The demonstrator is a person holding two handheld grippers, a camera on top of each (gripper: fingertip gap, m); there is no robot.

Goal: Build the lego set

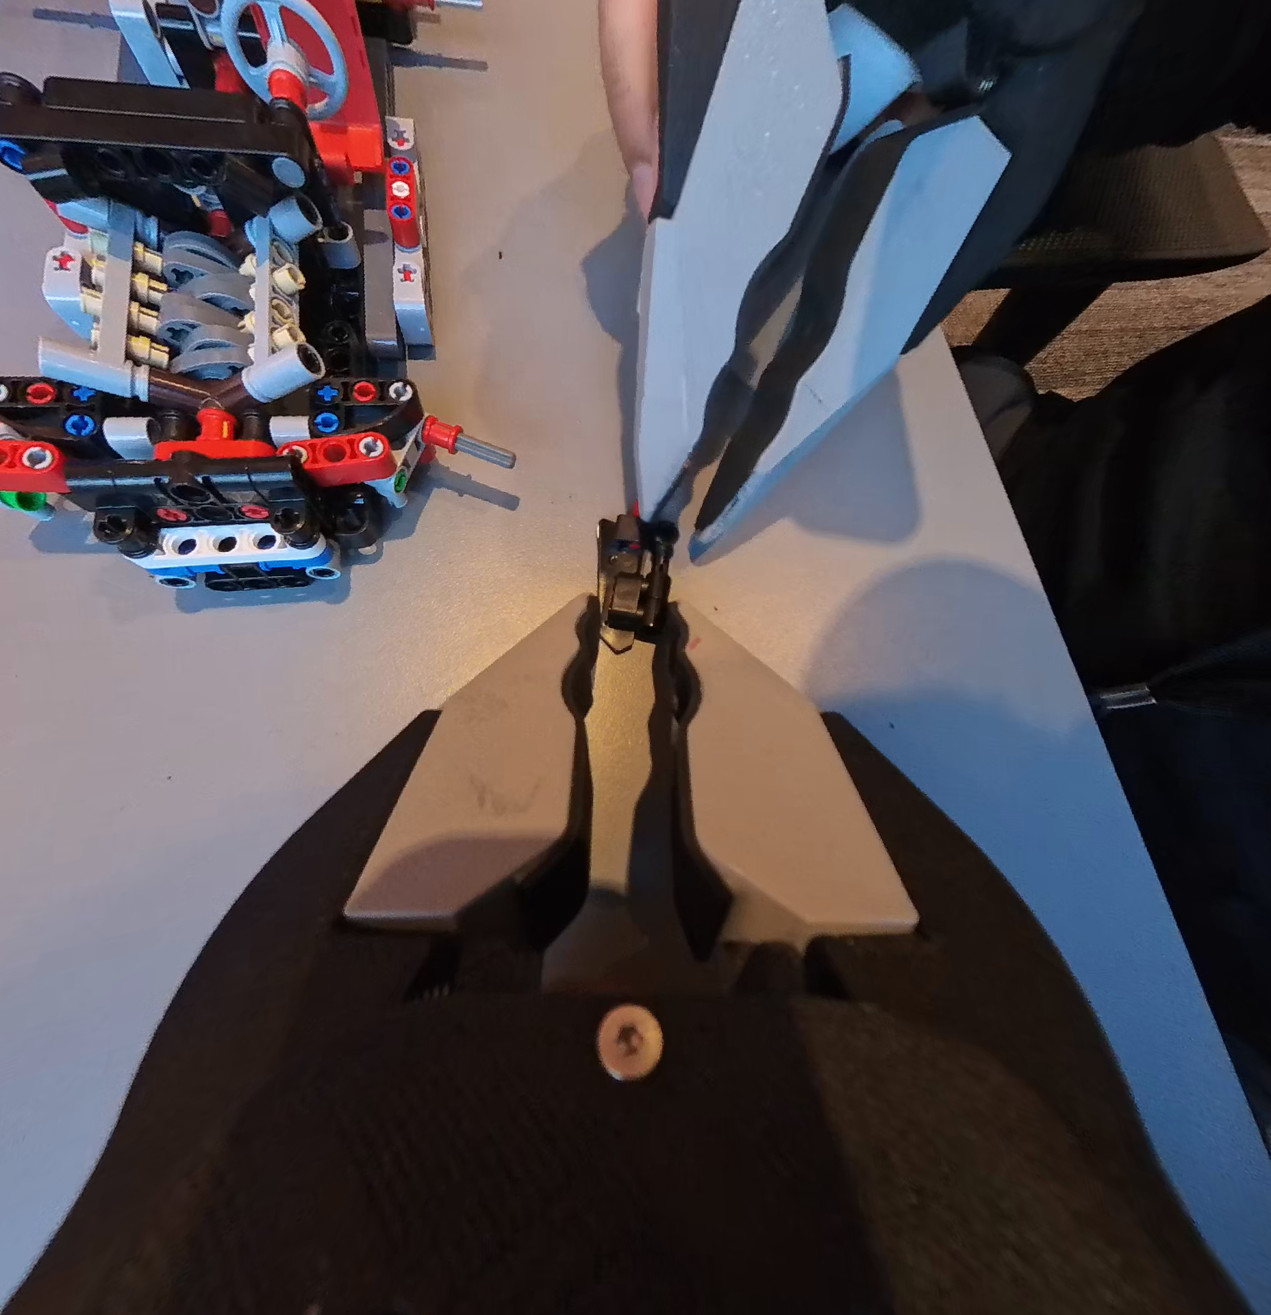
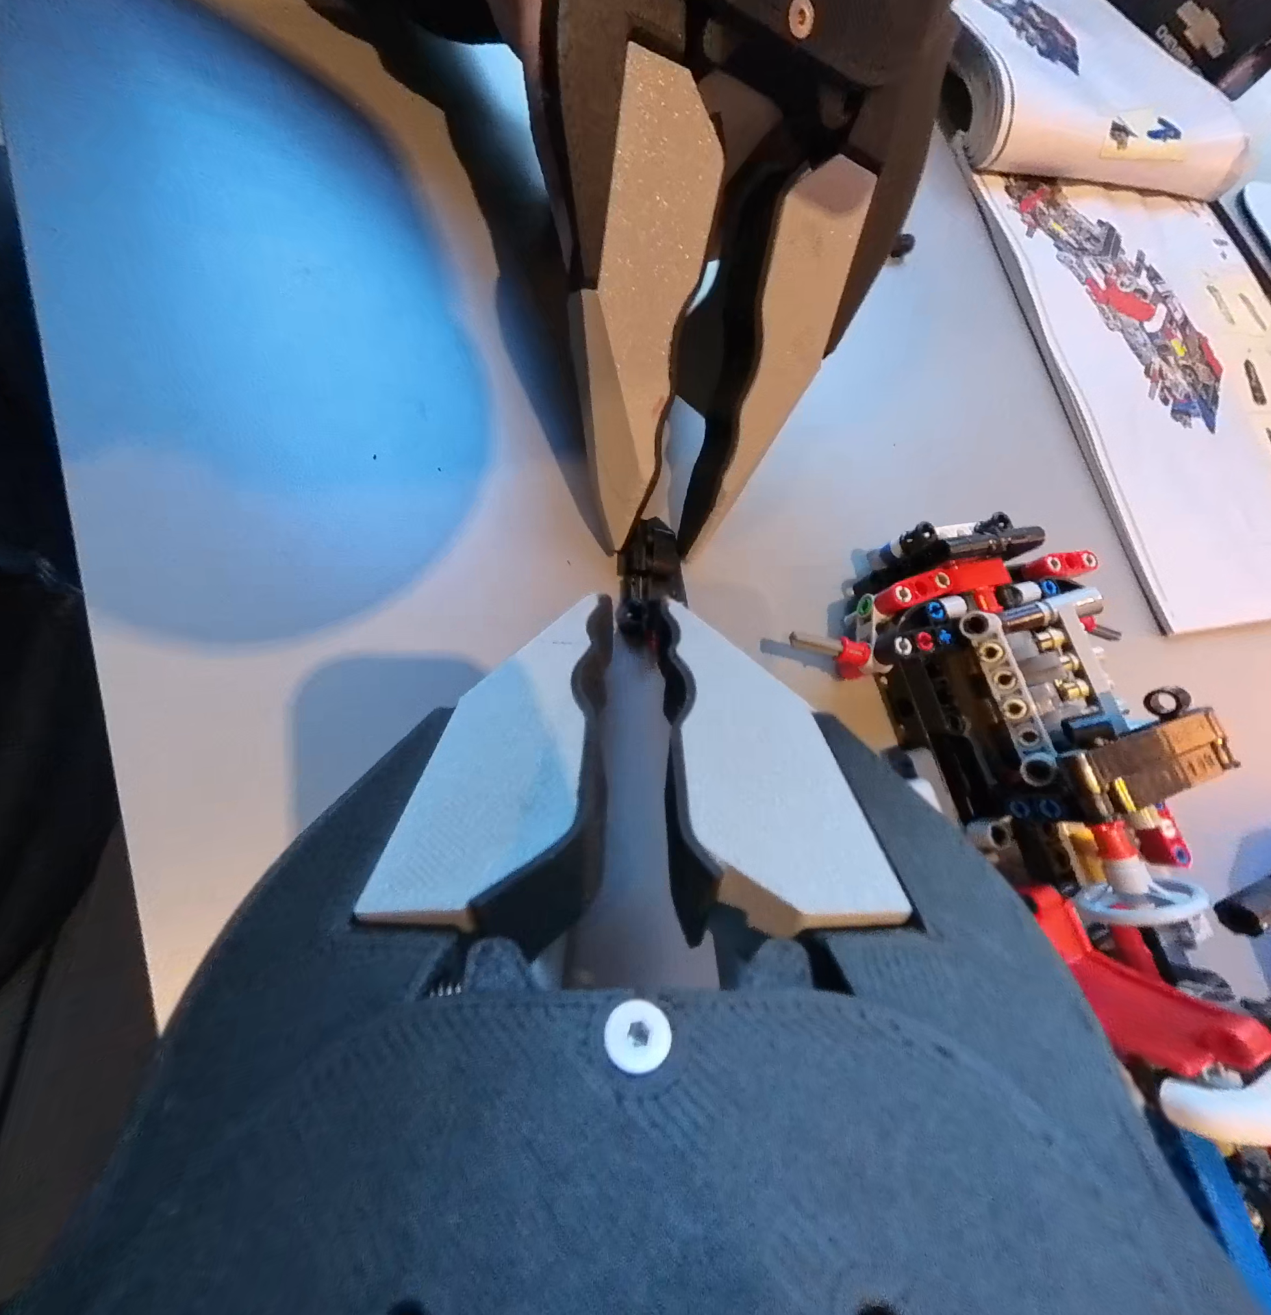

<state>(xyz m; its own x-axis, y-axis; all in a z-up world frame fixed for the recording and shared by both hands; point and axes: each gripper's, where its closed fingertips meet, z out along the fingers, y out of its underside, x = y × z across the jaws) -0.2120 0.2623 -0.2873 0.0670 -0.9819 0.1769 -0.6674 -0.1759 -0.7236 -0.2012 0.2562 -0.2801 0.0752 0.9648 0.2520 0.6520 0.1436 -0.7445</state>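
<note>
A small black Lego piece cluster (image 1: 629, 569) with a bit of red on it hangs above the grey table between both grippers. My left gripper (image 1: 631, 615) is shut on its near end. My right gripper (image 1: 672, 537) comes in from the upper right and is shut on its far end. In the right wrist view the cluster (image 2: 647, 562) sits between my right gripper (image 2: 641, 615) below and the left gripper (image 2: 650, 551) above, tip to tip. The part-built red, black and grey Lego car (image 1: 191, 320) lies on the table to the left, and also shows in the right wrist view (image 2: 1010, 711).
An open instruction booklet (image 2: 1152, 356) lies beyond the car. A person's finger (image 1: 633, 107) shows beside the right gripper's body. The table edge (image 1: 1031, 569) runs close on the right, with dark chair parts beyond it. A grey axle with a red bush (image 1: 469, 445) sticks out of the car. The tips of both grippers are at nearly the same place.
</note>
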